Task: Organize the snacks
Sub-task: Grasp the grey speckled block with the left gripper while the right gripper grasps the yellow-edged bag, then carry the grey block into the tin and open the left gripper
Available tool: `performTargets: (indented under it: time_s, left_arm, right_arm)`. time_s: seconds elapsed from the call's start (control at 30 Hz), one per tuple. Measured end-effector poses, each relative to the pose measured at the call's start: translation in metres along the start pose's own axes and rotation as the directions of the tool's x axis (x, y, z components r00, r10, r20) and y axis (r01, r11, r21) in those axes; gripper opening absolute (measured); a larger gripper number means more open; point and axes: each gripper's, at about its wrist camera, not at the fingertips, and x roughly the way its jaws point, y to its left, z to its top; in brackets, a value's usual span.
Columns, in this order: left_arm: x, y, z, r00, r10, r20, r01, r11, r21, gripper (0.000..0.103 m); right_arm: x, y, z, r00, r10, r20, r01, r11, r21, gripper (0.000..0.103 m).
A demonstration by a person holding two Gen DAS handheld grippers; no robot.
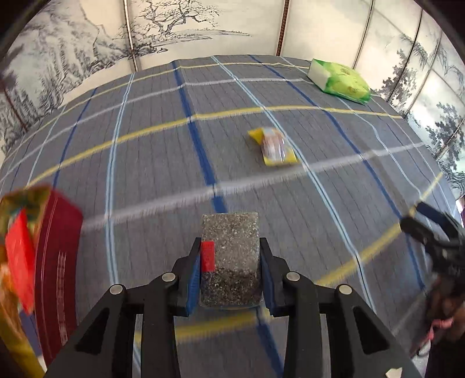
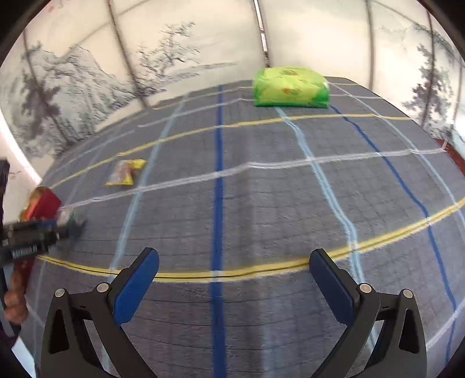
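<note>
My left gripper [image 1: 230, 256] is shut on a grey speckled snack bar [image 1: 231, 256] with a small red label, held above the plaid cloth. A red and gold box [image 1: 43, 250] stands open at the left, close to this gripper; it also shows in the right wrist view [image 2: 42, 203]. A small yellow snack packet [image 1: 273, 146] lies mid-table, also seen in the right wrist view [image 2: 125, 173]. A green bag [image 1: 340, 80] lies at the far right, and straight ahead in the right wrist view [image 2: 290, 87]. My right gripper [image 2: 234, 267] is open and empty above the cloth.
A grey plaid tablecloth [image 1: 145, 162] with blue, yellow and white lines covers the table. Painted folding screens [image 1: 180, 26] stand behind it. The right gripper shows at the right edge of the left wrist view [image 1: 433, 232]; the left gripper shows at the left edge of the right wrist view [image 2: 32, 235].
</note>
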Motion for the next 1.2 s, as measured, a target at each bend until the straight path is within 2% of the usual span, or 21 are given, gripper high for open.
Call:
performTargets:
  time_s: [0.17,0.3,0.47,0.57,0.63,0.67,0.77,0.87,0.93,1.07,1.2]
  left_arm:
    - [-0.027,0.013,-0.036,1.000,-0.028,0.003,0.028,0.999,-0.038,0.031]
    - [-0.044,0.018,-0.050,0.999,-0.050,-0.001,0.050,0.998,-0.050,0.031]
    - [-0.063,0.017,-0.061,0.998,-0.059,0.029,0.060,0.998,-0.030,0.032]
    - [-0.070,0.020,-0.066,0.997,-0.074,0.035,0.076,0.996,-0.039,0.032]
    - [-0.073,0.021,-0.068,0.996,-0.081,0.041,0.083,0.996,-0.040,0.032]
    - [-0.074,0.021,-0.069,0.996,-0.080,0.042,0.082,0.996,-0.039,0.032]
    - [-0.076,0.019,-0.072,0.996,-0.075,0.047,0.077,0.996,-0.037,0.032]
    - [-0.082,0.021,-0.075,0.995,-0.078,0.058,0.080,0.996,-0.038,0.032]
    - [-0.087,0.022,-0.079,0.994,-0.081,0.072,0.084,0.996,-0.038,0.032]
    - [-0.098,0.020,-0.090,0.993,-0.083,0.084,0.086,0.996,-0.031,0.032]
    - [-0.111,0.020,-0.104,0.992,-0.084,0.099,0.087,0.996,-0.027,0.032]
  right_arm:
    - [0.017,0.046,0.023,0.989,0.144,-0.031,-0.146,0.988,-0.053,0.100]
    - [0.049,0.103,0.050,0.981,0.187,-0.056,-0.192,0.976,-0.103,0.094]
    - [0.087,0.151,0.071,0.982,0.166,-0.088,-0.175,0.977,-0.120,0.080]
    - [0.105,0.164,0.075,0.987,0.122,-0.107,-0.136,0.982,-0.132,0.079]
    - [0.108,0.169,0.077,0.989,0.115,-0.098,-0.129,0.979,-0.155,0.057]
    - [0.109,0.173,0.076,0.990,0.097,-0.100,-0.114,0.978,-0.177,0.033]
    - [0.101,0.175,0.067,0.989,0.109,-0.099,-0.127,0.972,-0.197,0.029]
    - [0.076,0.181,0.048,0.978,0.197,-0.072,-0.208,0.955,-0.212,0.029]
    - [0.059,0.191,0.029,0.983,0.177,-0.057,-0.186,0.954,-0.235,0.029]
    - [0.035,0.195,-0.006,0.985,0.167,-0.037,-0.171,0.966,-0.196,0.029]
    - [0.029,0.189,-0.019,0.990,0.138,-0.032,-0.141,0.978,-0.152,0.029]
